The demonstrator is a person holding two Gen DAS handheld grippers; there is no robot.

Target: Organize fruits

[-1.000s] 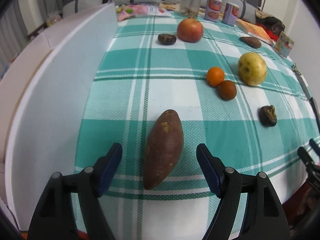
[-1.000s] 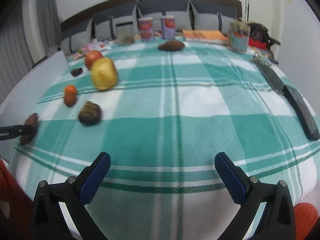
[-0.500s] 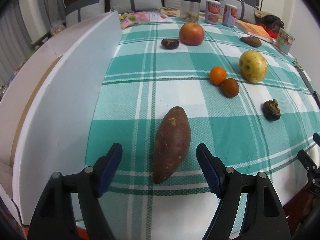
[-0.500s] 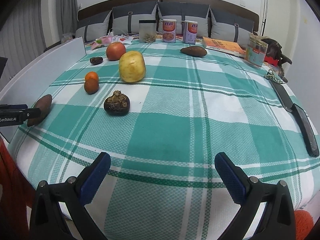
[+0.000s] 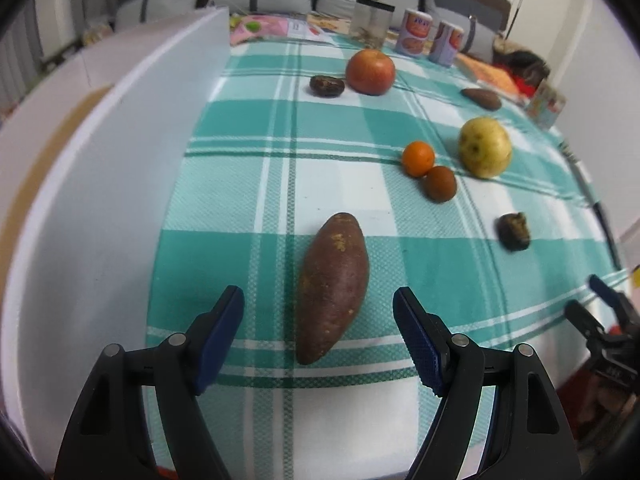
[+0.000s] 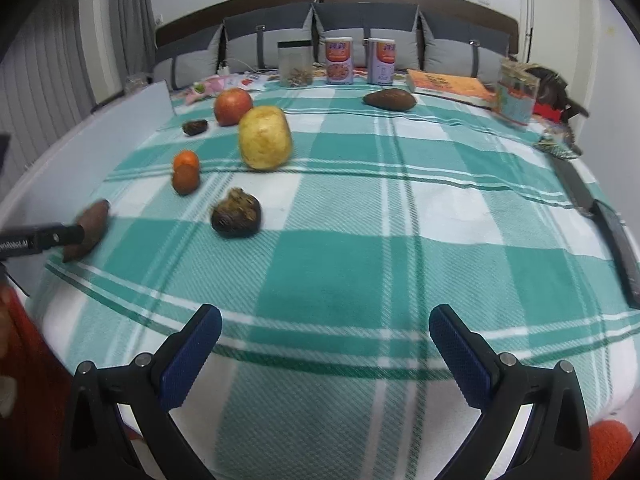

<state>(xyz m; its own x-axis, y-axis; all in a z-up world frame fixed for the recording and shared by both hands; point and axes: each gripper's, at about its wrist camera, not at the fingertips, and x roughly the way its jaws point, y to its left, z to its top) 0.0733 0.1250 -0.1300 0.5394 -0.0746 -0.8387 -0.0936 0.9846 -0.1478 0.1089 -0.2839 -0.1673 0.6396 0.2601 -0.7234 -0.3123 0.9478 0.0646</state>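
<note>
Nothing looks sorted yet: the fruits and roots lie scattered across the green checked cloth (image 5: pixel 400 264), and neither claw holds anything.

In the left wrist view, the left gripper (image 5: pixel 318 312) stands wide open at the bottom of the frame, its blue pads on either side of the near end of a sweet potato (image 5: pixel 333 284) that lies lengthwise in the lower middle. The pads do not appear to touch it. This looks like the first pick about to begin.

Further up that view, toward the right, an orange (image 5: pixel 418 158) sits touching a darker brownish-orange fruit (image 5: pixel 440 189), with a yellow pear (image 5: pixel 485 147) just beside them. A dark wrinkled lump (image 5: pixel 514 230) lies alone at the right middle. Near the top centre a red apple (image 5: pixel 370 71) rests beside another small dark fruit (image 5: pixel 327 86), and a second sweet potato (image 5: pixel 481 98) lies at the upper right. A white board (image 5: pixel 120 184) runs up the left side of the frame.

In the right wrist view, the right gripper (image 6: pixel 325 344) is also wide open and empty at the bottom, over bare cloth, well apart from every fruit.

No bowl or tray for the fruit is visible, so where the pieces should end up cannot be told. By this judgement the whole task remains.
</note>
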